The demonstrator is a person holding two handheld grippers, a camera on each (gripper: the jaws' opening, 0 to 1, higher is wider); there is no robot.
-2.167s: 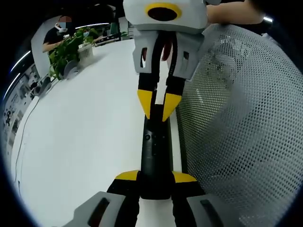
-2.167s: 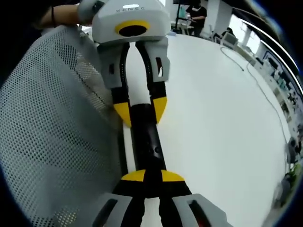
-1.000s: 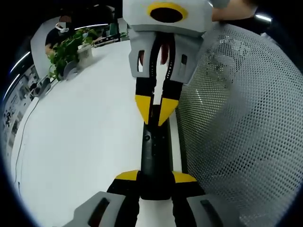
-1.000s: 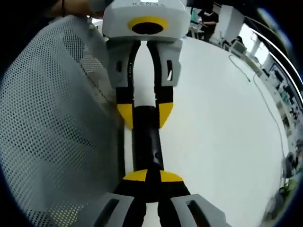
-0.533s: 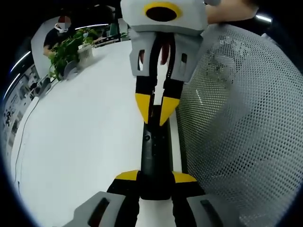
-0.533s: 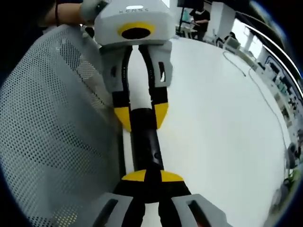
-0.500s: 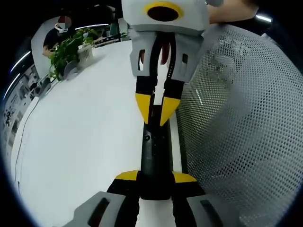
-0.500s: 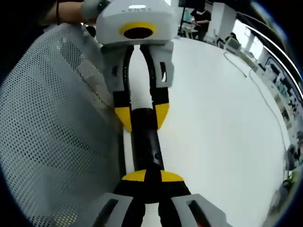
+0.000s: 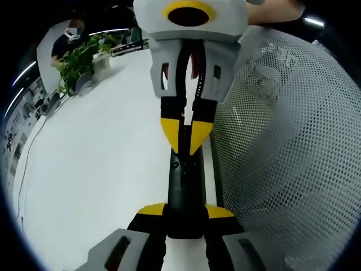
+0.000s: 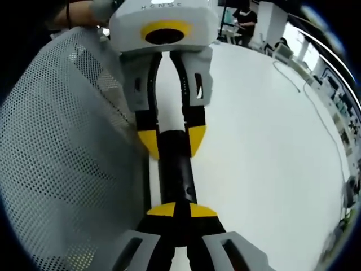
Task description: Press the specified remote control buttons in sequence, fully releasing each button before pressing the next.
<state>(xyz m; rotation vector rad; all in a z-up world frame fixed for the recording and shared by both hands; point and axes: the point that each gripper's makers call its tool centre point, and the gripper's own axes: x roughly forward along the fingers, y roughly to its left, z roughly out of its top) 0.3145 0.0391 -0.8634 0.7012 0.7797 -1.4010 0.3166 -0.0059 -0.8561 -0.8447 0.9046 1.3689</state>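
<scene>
Compared with half a second back, I am seeing the right gripper (image 9: 185,141) dropping lower in the left gripper view, its 2 yellow tips now pressed together and overlapping the far end of the black remote control (image 9: 184,189); whether they are actually pushing a button I cannot tell. In the right gripper view the left gripper (image 10: 171,141) is sitting a touch lower and closer than before, and the remote control (image 10: 177,180) is keeping its place between the 2 tools.

I am holding the remote by its one end with the left gripper (image 9: 185,217), its yellow-tipped jaws pinching the black body from both sides. The right gripper (image 10: 177,213) is showing its own tips meeting over the remote's other end.

The remote is lying above a plain white table (image 9: 101,164), right beside a white mesh-patterned fabric (image 9: 282,141). Far across the table a leafy green plant (image 9: 76,59) is standing beside a white ribbed pot (image 9: 102,63), with a person (image 9: 66,40) behind it. A thin cable (image 10: 316,101) is trailing over the table's far side.
</scene>
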